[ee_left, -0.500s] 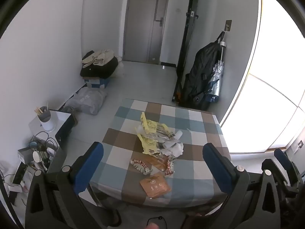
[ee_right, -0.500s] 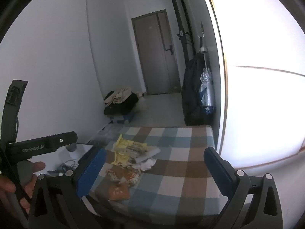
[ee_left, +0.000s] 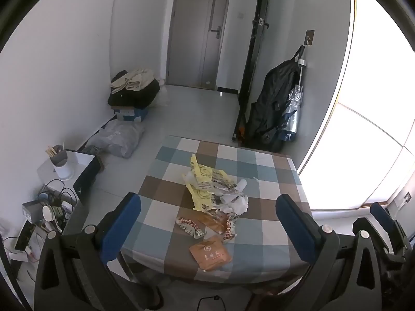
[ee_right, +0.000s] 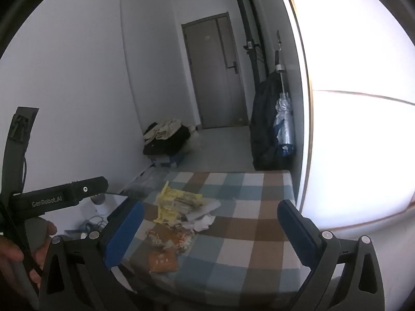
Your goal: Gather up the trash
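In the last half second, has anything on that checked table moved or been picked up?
No, nothing visibly changed. The left gripper and right gripper are open and above the near edge as before, holding nothing. The yellow bag, crumpled paper and orange packet lie where they were.

A small white-walled room (ee_left: pixel 52 77) with a pale tiled floor (ee_left: pixel 197 114), lit hard by a large overexposed window (ee_left: pixel 376 103) along one side. A grey double-panel door (ee_left: pixel 197 31) closes the far end, a dark metal frame (ee_left: pixel 253 59) standing just beside it. A black garment bag (ee_left: pixel 272 103) and a folded silver umbrella (ee_left: pixel 291 114) hang from a wall hook near the window. Against the opposite wall sit a black bag topped with beige cloth (ee_left: pixel 133 88), a grey plastic sack (ee_left: pixel 116 140) and a low white unit (ee_left: pixel 67 165) with tangled cables (ee_left: pixel 54 194). A table under a blue, brown and white checked cloth (ee_left: pixel 272 235) fills the foreground
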